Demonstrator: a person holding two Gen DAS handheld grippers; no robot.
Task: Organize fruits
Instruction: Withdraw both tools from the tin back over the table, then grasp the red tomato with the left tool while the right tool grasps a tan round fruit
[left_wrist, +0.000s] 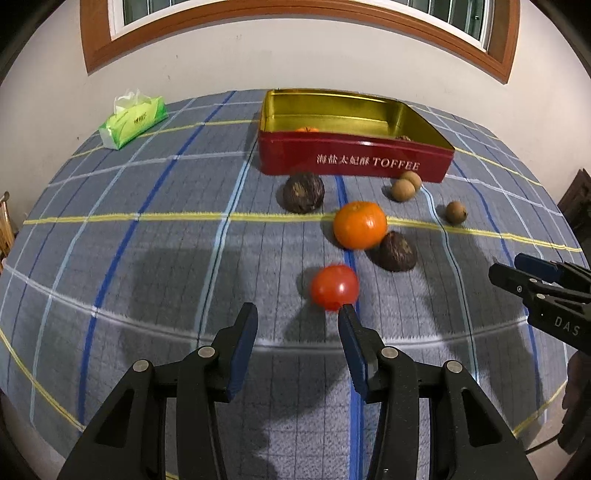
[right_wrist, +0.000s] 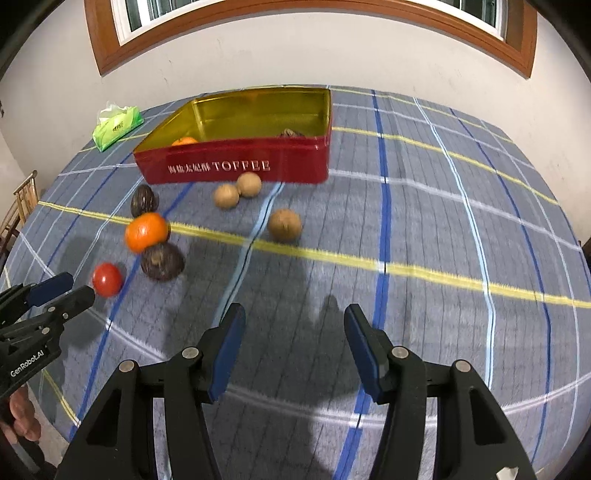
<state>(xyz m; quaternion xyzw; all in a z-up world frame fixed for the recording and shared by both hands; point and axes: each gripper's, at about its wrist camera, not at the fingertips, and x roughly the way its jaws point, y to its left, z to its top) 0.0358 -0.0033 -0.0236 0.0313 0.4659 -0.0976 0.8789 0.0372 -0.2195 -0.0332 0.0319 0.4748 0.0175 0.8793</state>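
Left wrist view: both grippers, left (left_wrist: 299, 314) and right (right_wrist: 295, 317), gape wide, tomato (left_wrist: 334, 287) seemingly touching a left fingertip.

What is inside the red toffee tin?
Inside the red toffee tin: an orange fruit and a dark brown nut-like piece, both mostly hidden by its front wall, like the floor.

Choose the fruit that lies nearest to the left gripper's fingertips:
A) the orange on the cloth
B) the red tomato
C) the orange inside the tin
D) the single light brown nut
B: the red tomato lies just beyond the open left gripper, nearer than the other fruits.
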